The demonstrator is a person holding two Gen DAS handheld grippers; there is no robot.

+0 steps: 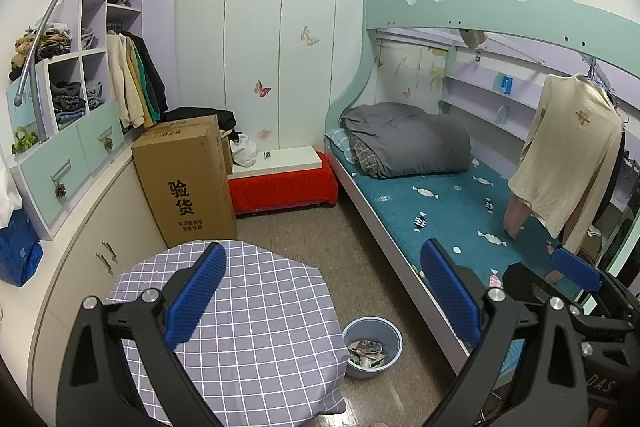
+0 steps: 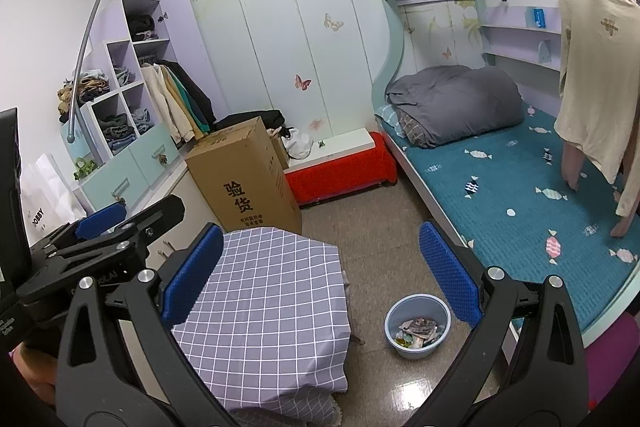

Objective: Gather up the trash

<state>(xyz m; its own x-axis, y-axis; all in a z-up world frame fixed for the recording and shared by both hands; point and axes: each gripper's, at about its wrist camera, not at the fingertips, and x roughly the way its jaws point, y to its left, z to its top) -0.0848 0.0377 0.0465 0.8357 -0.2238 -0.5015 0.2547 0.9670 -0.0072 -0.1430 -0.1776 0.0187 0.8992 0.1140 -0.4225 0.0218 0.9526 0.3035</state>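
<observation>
Left gripper (image 1: 322,291), right gripper (image 2: 320,273): jaws apart, empty, raised above blue bin (image 2: 417,325). Bin: on floor beside checked table (image 2: 272,299), holding paper scraps. Wrapper (image 1: 495,281): on bed edge near bin. Risk: dropped scraps missing bin from height.

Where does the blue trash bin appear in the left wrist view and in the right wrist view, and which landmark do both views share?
Left wrist view: the blue trash bin stands on the floor at lower centre, between the checked cloth and the bed frame.
Right wrist view: the bin stands at lower centre-right, with paper scraps inside.
Shared landmark: the cardboard box with black characters, behind the checked cloth.
</observation>
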